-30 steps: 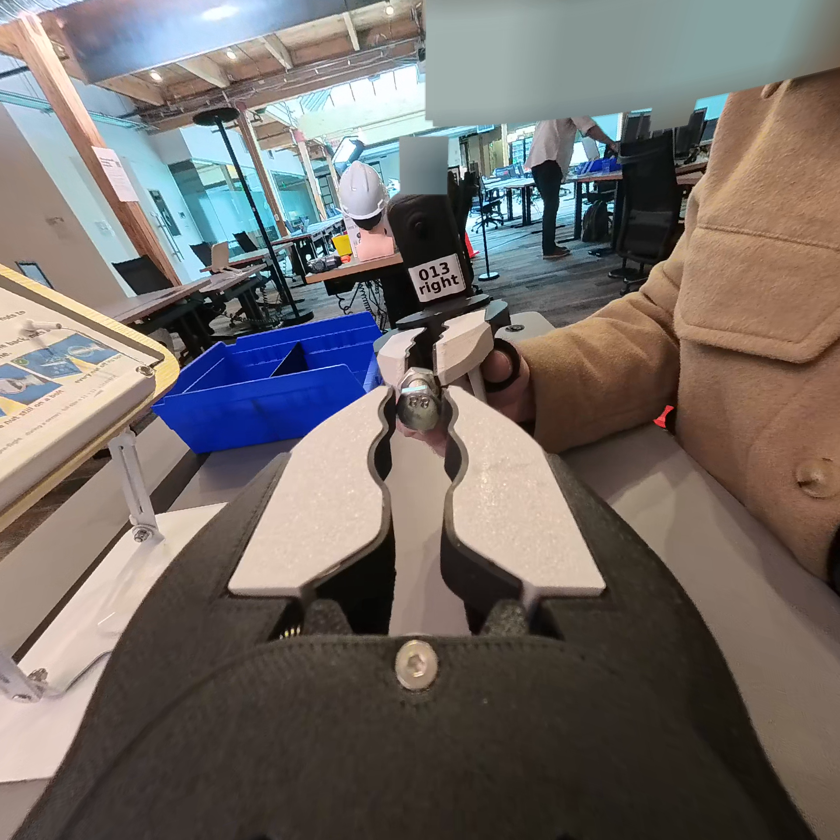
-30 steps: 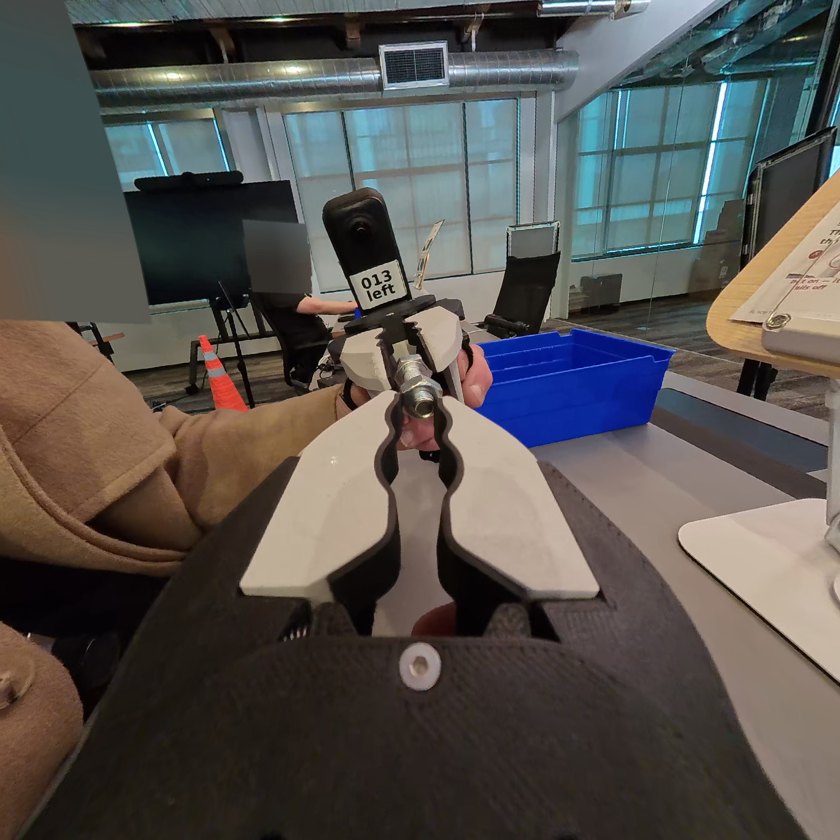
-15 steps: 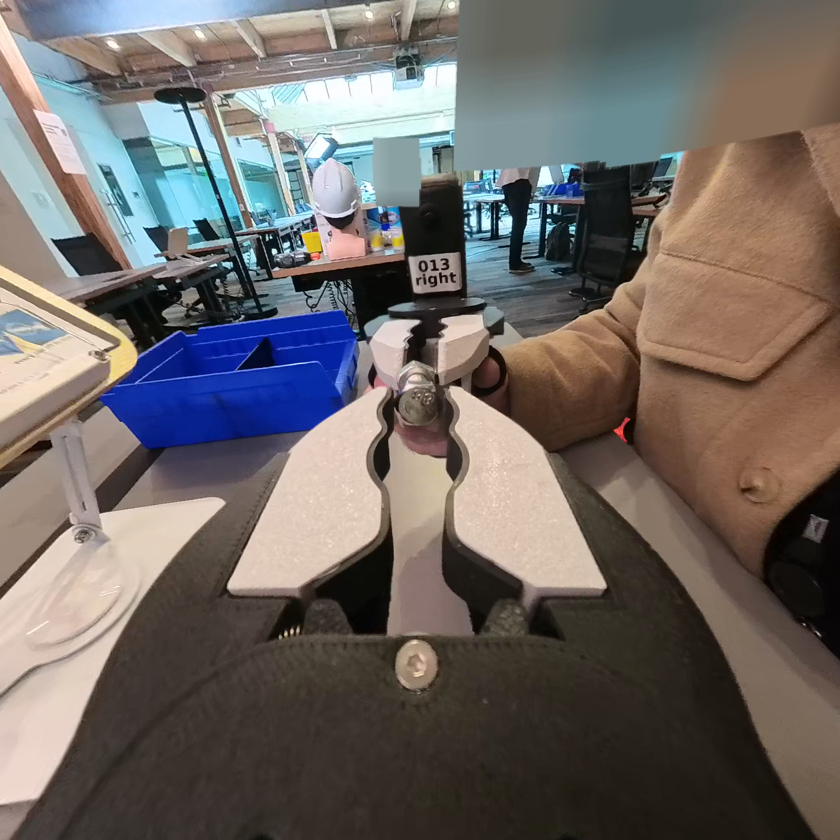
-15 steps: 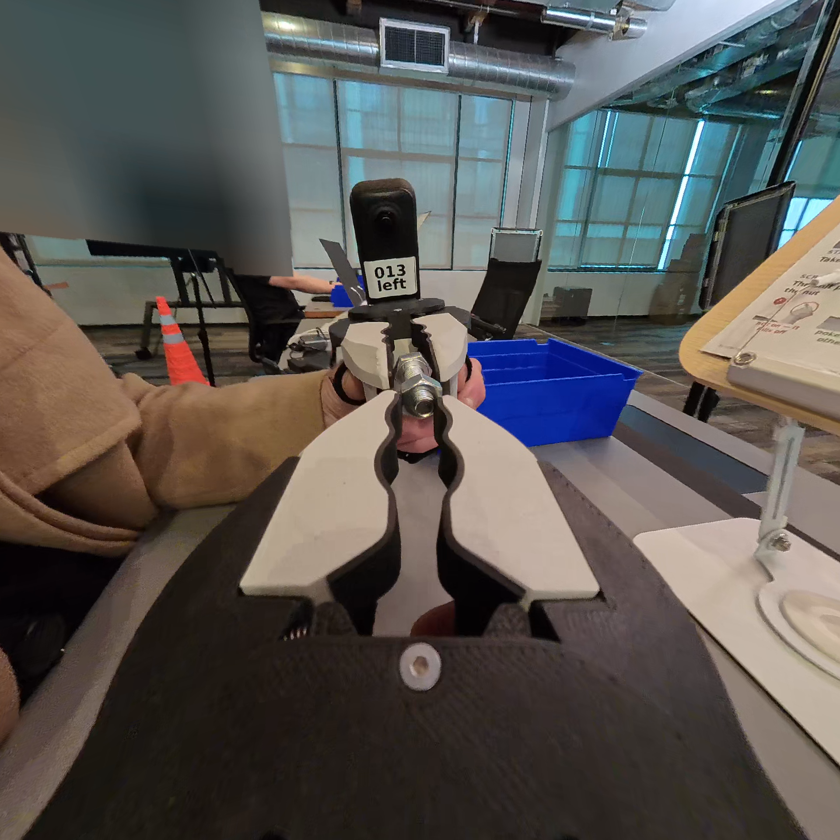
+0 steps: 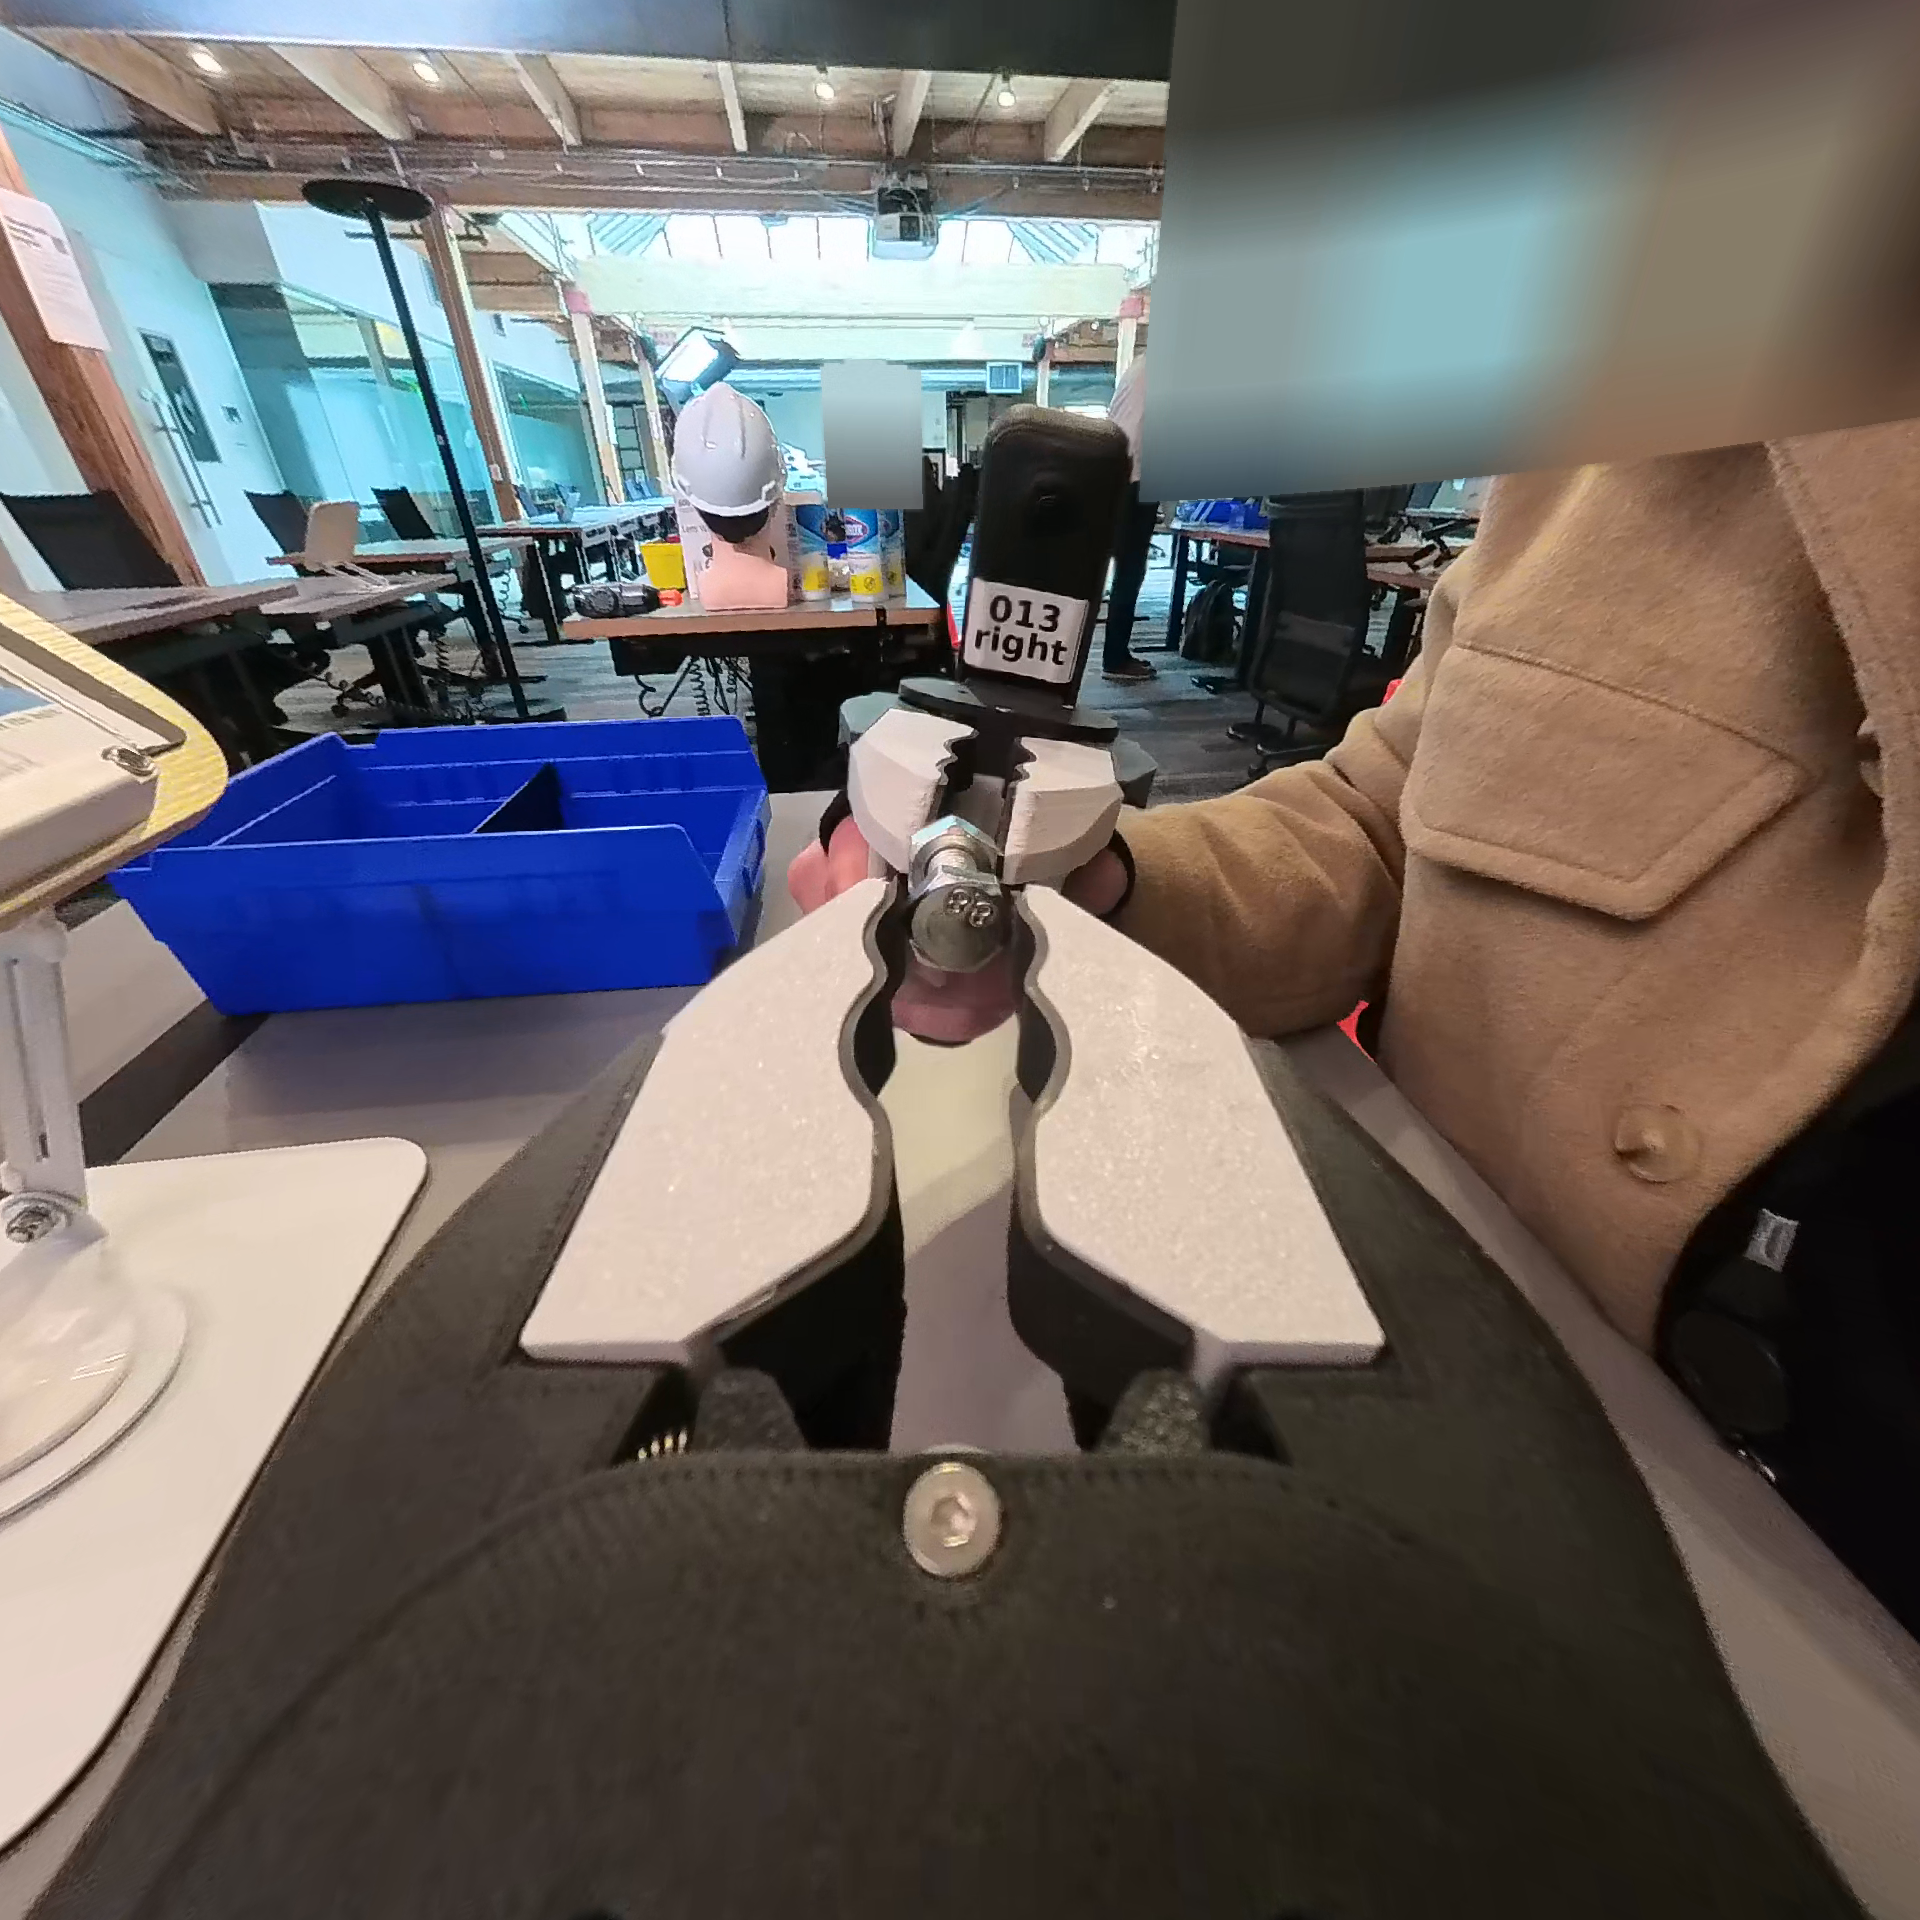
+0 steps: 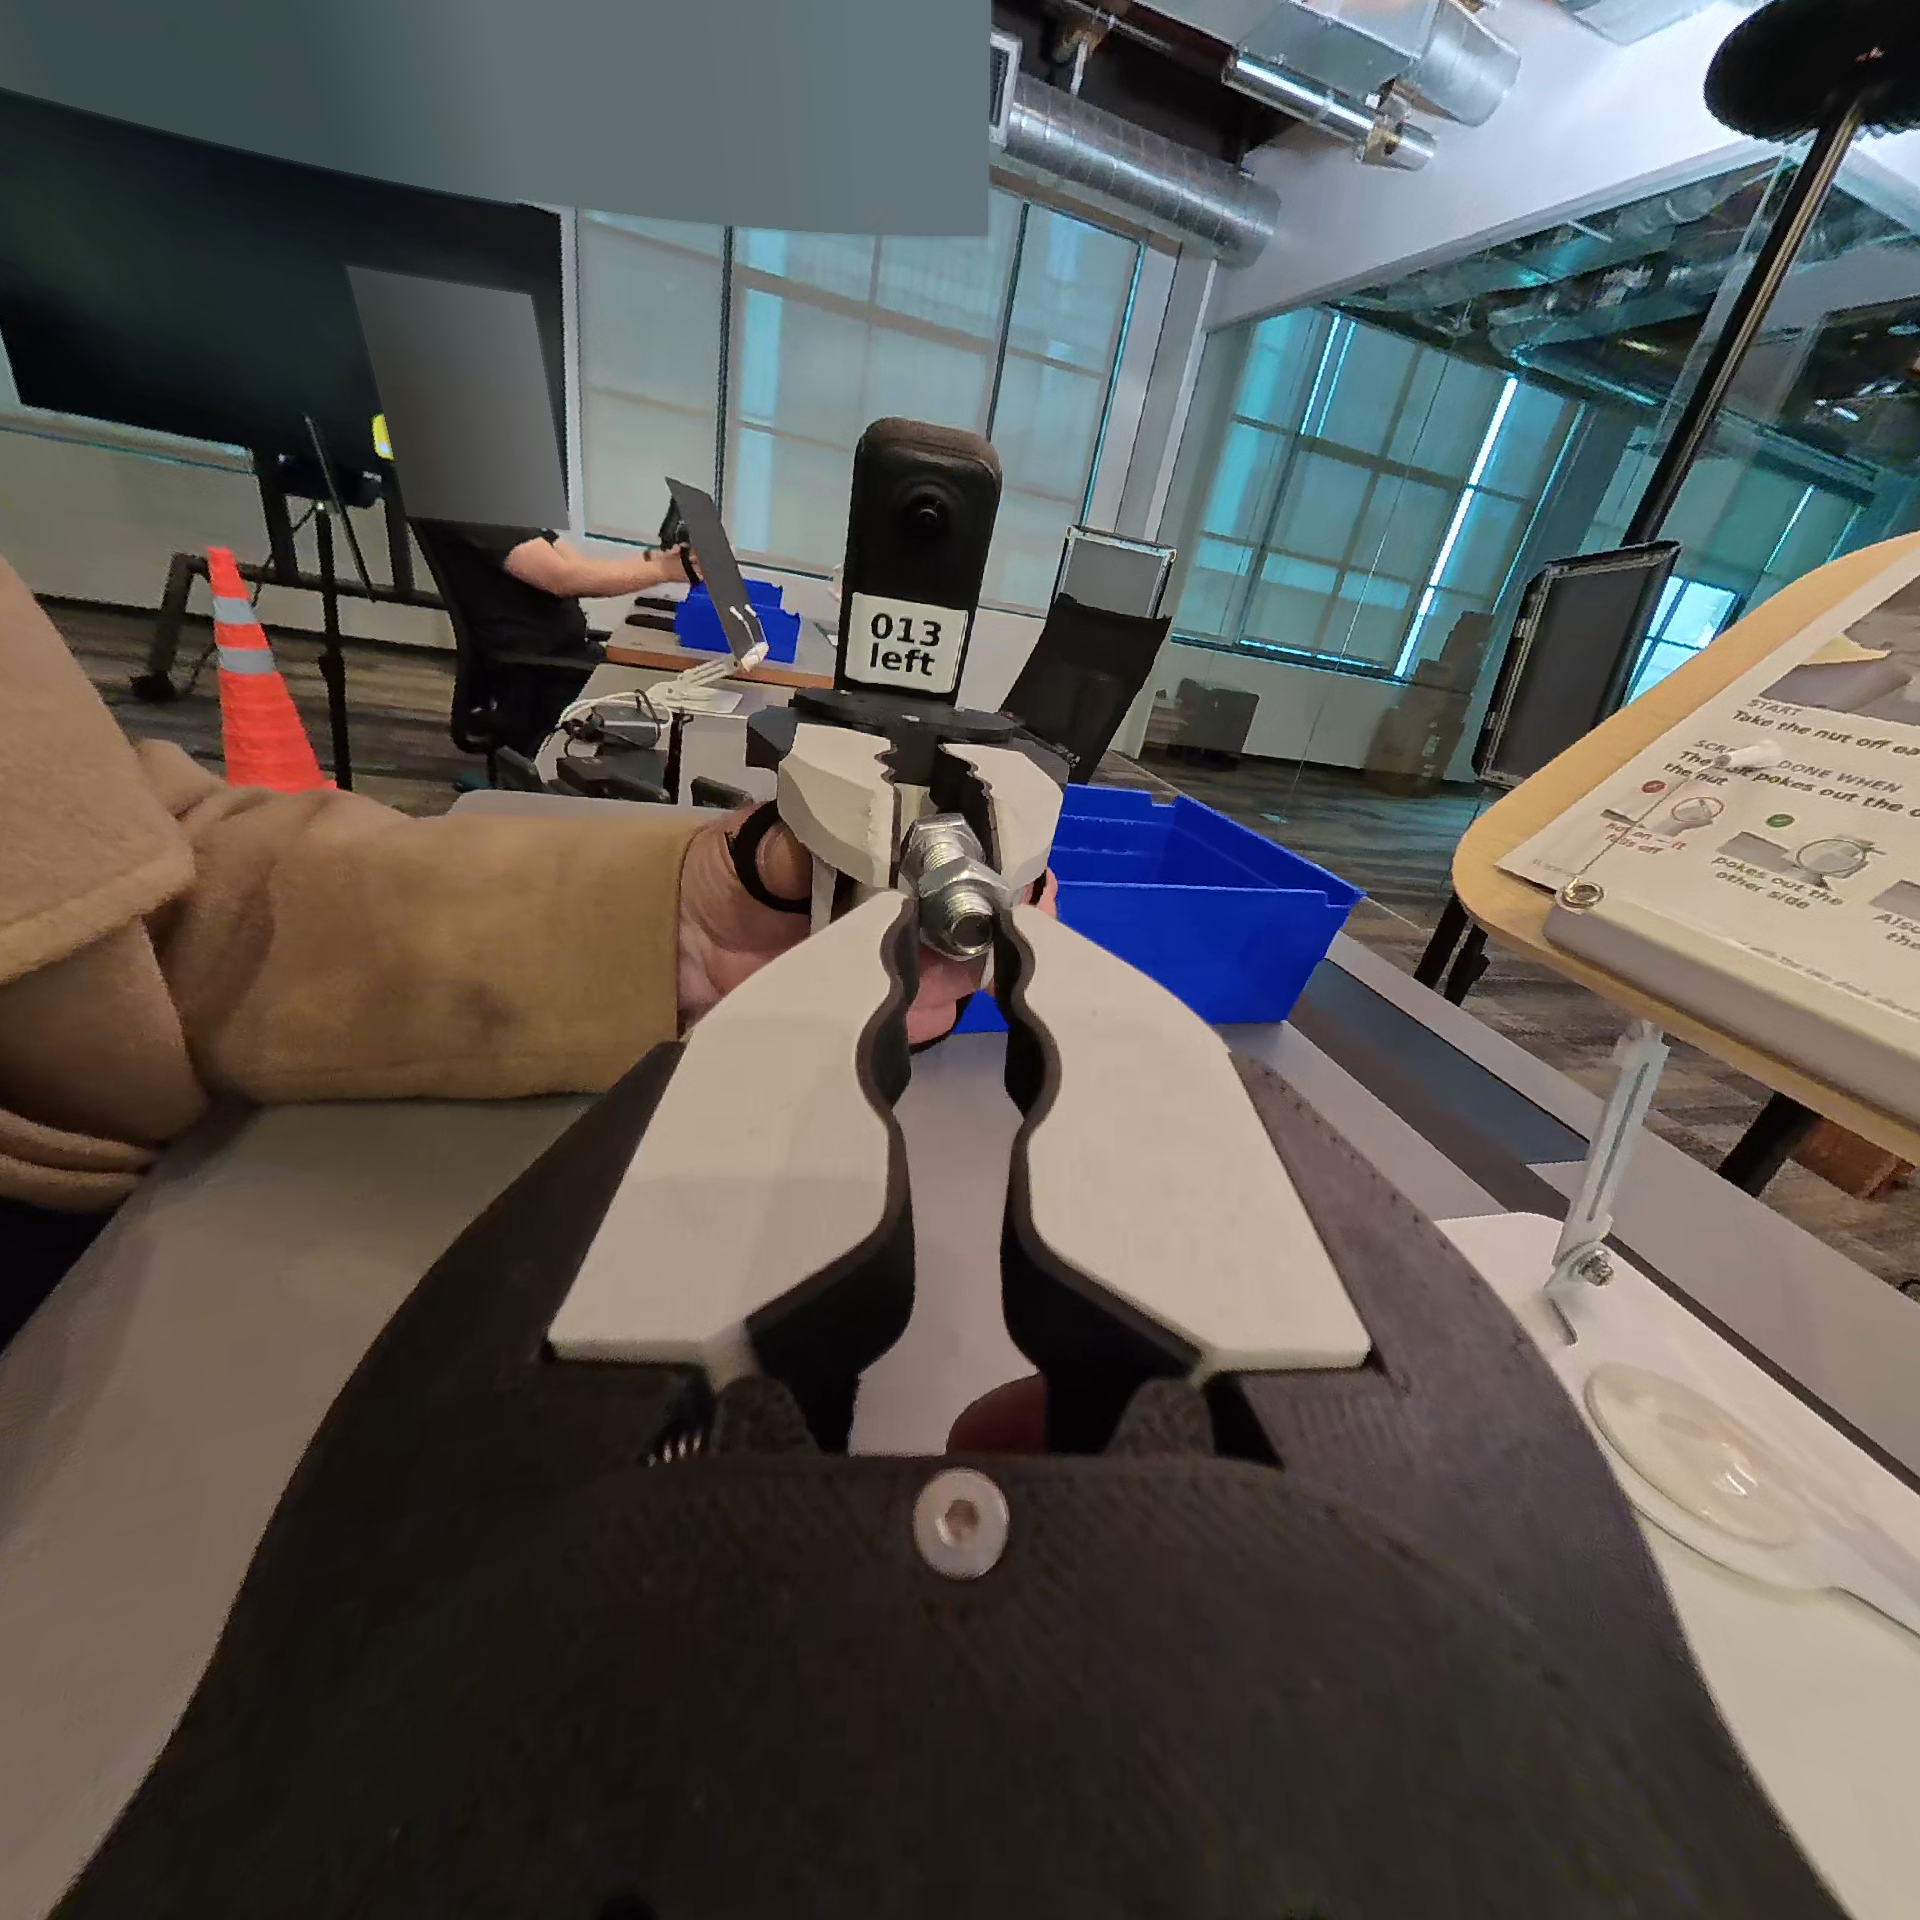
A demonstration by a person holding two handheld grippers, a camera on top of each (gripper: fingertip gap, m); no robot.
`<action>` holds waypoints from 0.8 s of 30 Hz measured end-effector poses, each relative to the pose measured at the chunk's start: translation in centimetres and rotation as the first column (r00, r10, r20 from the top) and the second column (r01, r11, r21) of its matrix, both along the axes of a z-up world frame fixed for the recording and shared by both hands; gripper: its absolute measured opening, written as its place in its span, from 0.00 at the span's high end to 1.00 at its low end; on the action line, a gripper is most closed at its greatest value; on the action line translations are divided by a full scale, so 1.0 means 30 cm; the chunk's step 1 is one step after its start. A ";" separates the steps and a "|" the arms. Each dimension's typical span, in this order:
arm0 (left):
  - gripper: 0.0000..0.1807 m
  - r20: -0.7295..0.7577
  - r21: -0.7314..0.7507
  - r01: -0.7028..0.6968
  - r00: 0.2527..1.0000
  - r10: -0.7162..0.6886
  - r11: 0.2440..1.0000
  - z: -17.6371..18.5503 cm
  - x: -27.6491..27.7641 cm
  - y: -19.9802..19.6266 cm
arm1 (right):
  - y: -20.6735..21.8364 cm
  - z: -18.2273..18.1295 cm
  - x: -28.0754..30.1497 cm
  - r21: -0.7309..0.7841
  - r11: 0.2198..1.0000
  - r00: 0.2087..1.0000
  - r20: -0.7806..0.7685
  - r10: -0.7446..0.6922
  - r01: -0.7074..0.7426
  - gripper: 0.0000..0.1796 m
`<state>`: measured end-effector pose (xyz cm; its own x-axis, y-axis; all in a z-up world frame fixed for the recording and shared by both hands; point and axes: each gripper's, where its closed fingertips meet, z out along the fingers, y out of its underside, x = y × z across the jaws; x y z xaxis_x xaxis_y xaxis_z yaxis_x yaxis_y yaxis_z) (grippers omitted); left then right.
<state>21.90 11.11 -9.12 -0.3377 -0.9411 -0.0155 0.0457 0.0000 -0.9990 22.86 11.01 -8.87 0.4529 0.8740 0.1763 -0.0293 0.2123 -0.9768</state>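
In the left wrist view, the left gripper (image 5: 951,920) fills the foreground. Its 2 white fingers are closed on the hex head of a steel bolt (image 5: 954,923), held in the air above the grey table (image 5: 416,1060). Straight ahead, the right gripper (image 5: 971,821) faces us, and its jaws are pinched on the nut (image 5: 940,837) threaded on the same bolt. A blue bin (image 5: 436,894) stands on the table to the left, well apart. The black camera above the far gripper carries a white sticker (image 5: 1023,629) with printed characters. The bolt head bears small stamped marks, too small for us to make out.

In the right wrist view, the right gripper (image 6: 951,920) is clamped on the nut (image 6: 940,906), and the bolt's threaded end (image 6: 971,916) pokes through toward us. Behind it, the left gripper (image 6: 935,831) holds the head end. The blue bin (image 6: 1195,935) lies beyond and to the right. An instruction board (image 6: 1766,831) with printed text and small pictures leans in from the right edge on a white stand. Another white sticker (image 6: 902,644) sits on the far camera.

We judge the bolt and nut to be stiff, dense for their size and slick on their plated faces. The 6 flats of each hex look like the surest hold, since rounded corners and threads would likely let the fingers slip.
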 end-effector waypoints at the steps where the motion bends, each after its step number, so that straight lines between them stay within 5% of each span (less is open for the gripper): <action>1: 0.90 0.001 -0.003 0.000 1.000 0.000 1.000 0.000 0.001 0.001 | 0.001 0.003 0.000 -0.005 1.000 1.000 -0.009 0.000 0.000 0.92; 13: 0.90 -0.005 0.037 -0.041 0.999 0.041 0.998 -0.010 0.008 0.012 | 0.012 0.003 0.010 -0.072 0.997 0.999 -0.028 0.016 -0.018 0.78; 24: 0.90 -0.016 0.054 -0.055 0.998 0.056 0.997 -0.018 0.013 0.013 | -0.008 -0.012 -0.007 -0.035 0.999 0.999 0.031 0.031 -0.030 0.79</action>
<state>22.29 11.49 -9.67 -0.2858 -0.9563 -0.0614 0.0270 0.0560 -0.9981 22.64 10.77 -9.23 0.4208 0.8930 0.1596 -0.0045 0.1780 -0.9840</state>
